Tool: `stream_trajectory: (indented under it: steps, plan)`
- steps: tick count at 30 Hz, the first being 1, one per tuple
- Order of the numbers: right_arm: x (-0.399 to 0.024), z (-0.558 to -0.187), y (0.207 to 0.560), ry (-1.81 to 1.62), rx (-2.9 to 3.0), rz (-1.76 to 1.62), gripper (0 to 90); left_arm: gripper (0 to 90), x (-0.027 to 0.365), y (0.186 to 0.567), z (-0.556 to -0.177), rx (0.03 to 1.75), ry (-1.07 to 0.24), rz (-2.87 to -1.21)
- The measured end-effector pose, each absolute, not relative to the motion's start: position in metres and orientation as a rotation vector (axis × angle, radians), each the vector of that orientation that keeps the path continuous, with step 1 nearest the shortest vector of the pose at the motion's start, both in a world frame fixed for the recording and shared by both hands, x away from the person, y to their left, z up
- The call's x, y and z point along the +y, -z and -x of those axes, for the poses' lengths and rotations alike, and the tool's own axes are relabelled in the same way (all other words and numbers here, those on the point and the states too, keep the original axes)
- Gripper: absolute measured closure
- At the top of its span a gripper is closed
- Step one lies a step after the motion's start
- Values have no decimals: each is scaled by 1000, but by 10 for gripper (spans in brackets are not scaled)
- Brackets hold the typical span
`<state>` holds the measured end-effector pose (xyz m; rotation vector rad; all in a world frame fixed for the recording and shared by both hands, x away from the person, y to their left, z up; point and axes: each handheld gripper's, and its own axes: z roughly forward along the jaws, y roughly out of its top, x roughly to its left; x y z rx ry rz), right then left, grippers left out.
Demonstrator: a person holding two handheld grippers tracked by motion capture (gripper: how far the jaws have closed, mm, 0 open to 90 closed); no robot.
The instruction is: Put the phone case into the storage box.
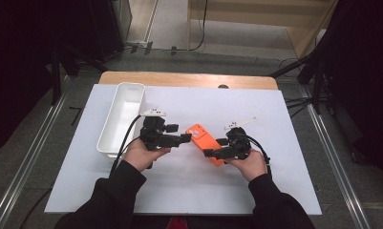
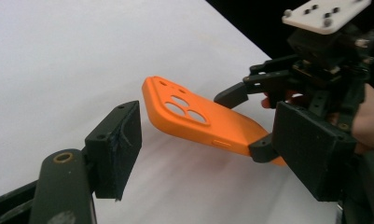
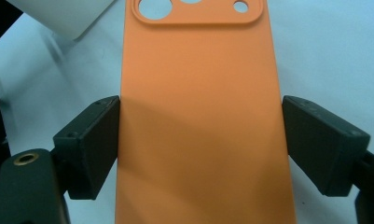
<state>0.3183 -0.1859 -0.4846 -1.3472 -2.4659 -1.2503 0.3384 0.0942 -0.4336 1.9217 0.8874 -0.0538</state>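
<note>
Plainly unlabelled, orange phone case [image 3: 201, 121] pinched at both long edges by right gripper [image 1: 217, 148], left gripper [image 1: 184, 138] jaws spread, just beside case's camera end, white bin [image 1: 122, 117] farther left of case

White table [image 1: 275, 191], white bin [image 1: 123, 117] on it

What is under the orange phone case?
Under the orange phone case, the white table sheet shows with a soft shadow, because the right hand-held gripper holds the case tilted up. The case covers the sheet right below it, so nothing can be told there.
</note>
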Motion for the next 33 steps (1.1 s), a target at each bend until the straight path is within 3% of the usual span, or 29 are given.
stream_trajectory:
  steps: [19,33]
  plan:
    - [-173,-315,491,1343,-2418,1487,144,249,90,444,-351,979,78,-1860]
    - [-165,-314,492,1445,-2359,1560,144,314,89,440,-361,1098,98,-1881]
